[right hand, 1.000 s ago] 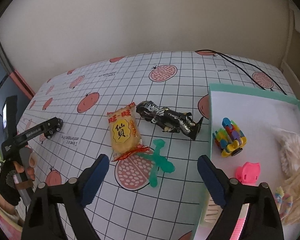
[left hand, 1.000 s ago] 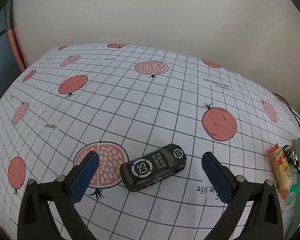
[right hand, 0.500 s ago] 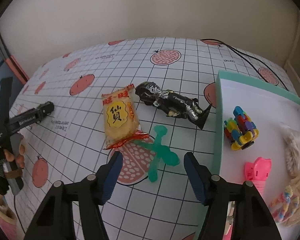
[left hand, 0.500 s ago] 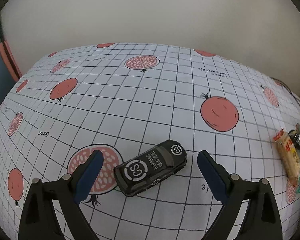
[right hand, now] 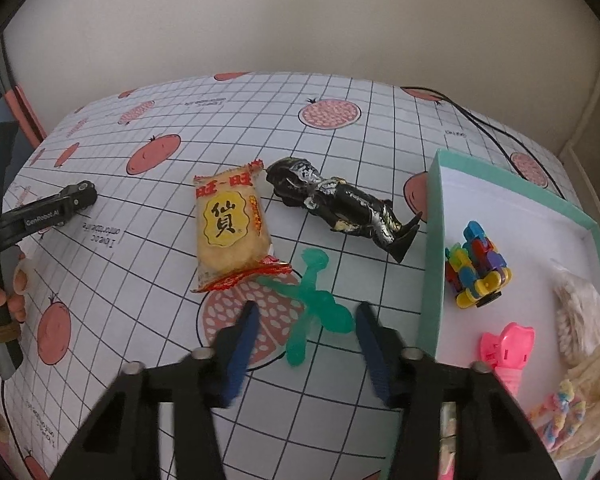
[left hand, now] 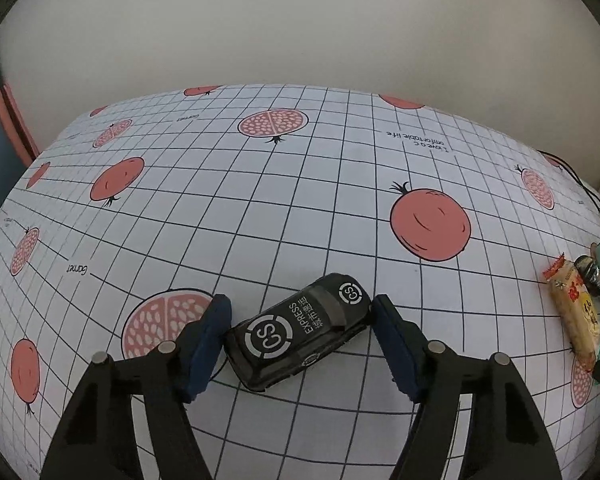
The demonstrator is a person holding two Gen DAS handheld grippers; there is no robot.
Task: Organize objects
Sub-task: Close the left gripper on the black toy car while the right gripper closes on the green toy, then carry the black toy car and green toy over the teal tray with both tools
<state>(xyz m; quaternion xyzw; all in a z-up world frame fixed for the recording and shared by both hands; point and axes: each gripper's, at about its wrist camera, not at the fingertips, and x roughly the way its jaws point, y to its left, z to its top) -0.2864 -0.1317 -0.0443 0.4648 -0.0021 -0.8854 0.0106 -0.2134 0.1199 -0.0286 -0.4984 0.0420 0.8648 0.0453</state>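
Jaws of the left gripper (left hand: pixel 298 330) stand open, flanking the black car (left hand: pixel 300 336) on the surface (left hand: pixel 260 208), seemingly touching. The right gripper (right hand: pixel 306 344) gapes around the green figure (right hand: pixel 314 304), beside the box (right hand: pixel 430 272).

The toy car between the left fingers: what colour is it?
Black with white markings; the toy car shows best in the left wrist view.

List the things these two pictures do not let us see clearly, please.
- Toy car, left wrist view: whether the left gripper pads touch it is unclear.
- Green figure, right wrist view: one arm lies under the snack packet.
- Box, right wrist view: cut off by the frame edge; the right gripper covers its near corner.
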